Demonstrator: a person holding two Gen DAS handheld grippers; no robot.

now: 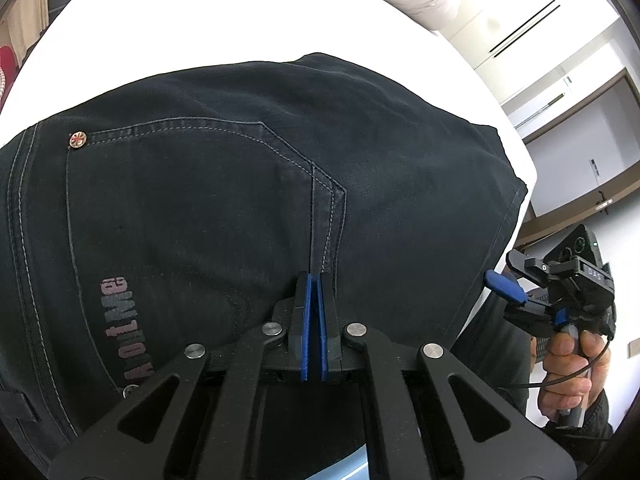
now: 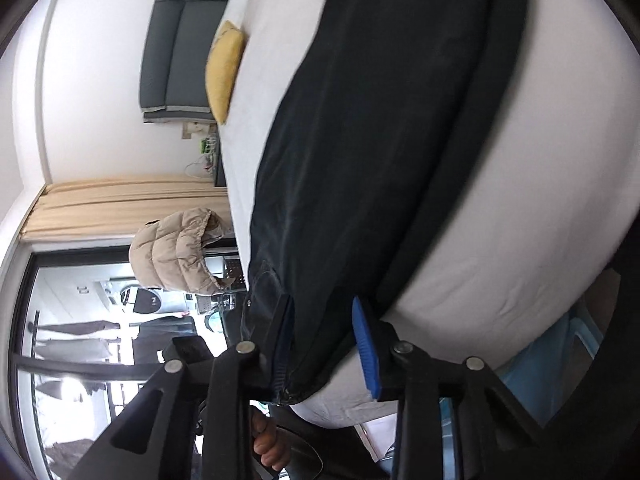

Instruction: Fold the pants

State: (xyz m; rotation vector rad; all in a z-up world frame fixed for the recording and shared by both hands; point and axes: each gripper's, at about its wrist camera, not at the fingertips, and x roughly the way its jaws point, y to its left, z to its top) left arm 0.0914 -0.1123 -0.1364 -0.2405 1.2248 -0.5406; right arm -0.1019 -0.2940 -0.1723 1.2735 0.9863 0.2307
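Your left gripper [image 1: 314, 280], blue pads pressed together, rests on dark denim pants [image 1: 240, 184] spread on a white bed [image 1: 200, 32]. Right gripper [image 2: 324, 320] spread at 3 o'clock, straddling the pants' edge.

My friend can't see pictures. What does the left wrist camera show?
The left gripper, its blue pads pressed together, sits low over dark pants spread on a white bed, right by a back pocket seam. A small round rivet shines on the pocket corner. At the right edge, a hand holds the right gripper open beside the bed.
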